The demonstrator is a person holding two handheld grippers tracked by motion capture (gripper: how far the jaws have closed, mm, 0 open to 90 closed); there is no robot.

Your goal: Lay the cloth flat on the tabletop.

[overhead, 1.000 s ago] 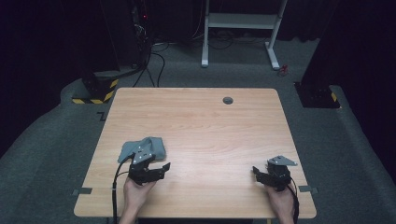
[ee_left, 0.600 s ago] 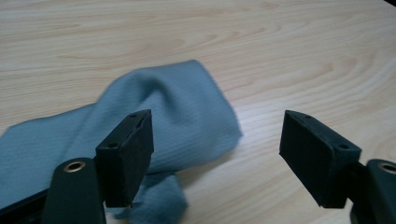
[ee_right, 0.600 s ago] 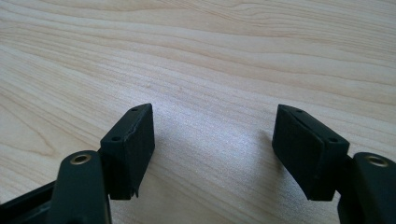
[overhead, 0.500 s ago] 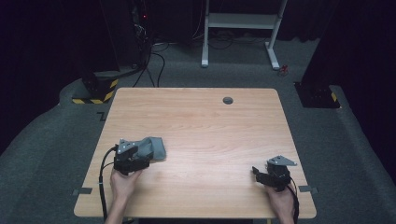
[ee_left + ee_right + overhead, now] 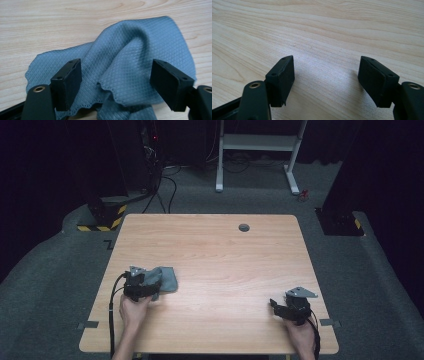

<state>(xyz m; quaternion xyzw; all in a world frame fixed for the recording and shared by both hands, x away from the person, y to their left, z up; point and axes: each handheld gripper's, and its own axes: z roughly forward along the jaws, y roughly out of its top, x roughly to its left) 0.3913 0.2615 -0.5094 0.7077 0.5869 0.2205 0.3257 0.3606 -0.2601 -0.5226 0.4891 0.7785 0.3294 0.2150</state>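
Note:
A crumpled blue-grey cloth (image 5: 165, 279) with a diamond weave lies on the left part of the wooden table (image 5: 215, 250). My left gripper (image 5: 142, 285) hovers right over its near edge, open, and in the left gripper view the cloth (image 5: 130, 65) bulges up between the two black jaws with its scalloped hem just ahead of the gripper (image 5: 116, 82). My right gripper (image 5: 286, 306) rests near the table's front right, open, with bare wood between its jaws in the right gripper view (image 5: 325, 77).
A small dark round grommet (image 5: 244, 227) sits near the table's far edge. Beyond the table stand a white frame (image 5: 257, 145), cables and a yellow-black striped base (image 5: 102, 217) on grey carpet. Tape tabs mark the front corners.
My left gripper has moved left and forward onto the cloth's near edge, and the cloth has shifted slightly. The right gripper has stayed put.

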